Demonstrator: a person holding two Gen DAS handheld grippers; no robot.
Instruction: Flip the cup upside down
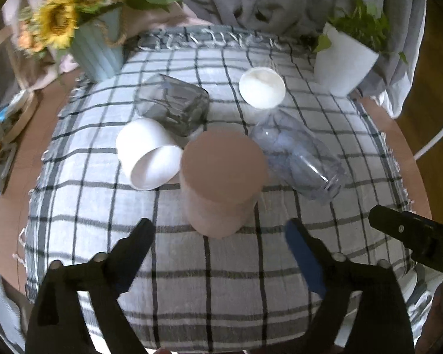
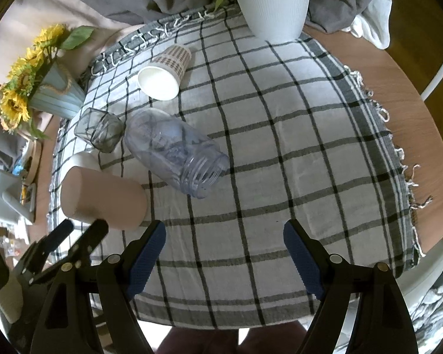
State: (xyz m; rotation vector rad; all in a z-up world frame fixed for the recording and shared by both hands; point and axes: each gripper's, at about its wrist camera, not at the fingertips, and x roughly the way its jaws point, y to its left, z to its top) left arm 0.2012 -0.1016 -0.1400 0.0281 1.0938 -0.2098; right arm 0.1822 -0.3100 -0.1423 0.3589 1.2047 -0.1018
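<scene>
Upside down on the checked cloth: tall pink cylindrical cup (base up), just beyond the left gripper, fingers apart; right gripper likewise spread.

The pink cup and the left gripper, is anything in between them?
Nothing: in the left wrist view only bare checked tablecloth lies between the open left gripper and the upside-down pink cup.

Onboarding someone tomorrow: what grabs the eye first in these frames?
The pink cup, upside down on the checked cloth, just ahead of the open left gripper. Around it lie cups on their sides: a white cup, a grey glass and a clear jar. Sunflowers stand far left.
</scene>
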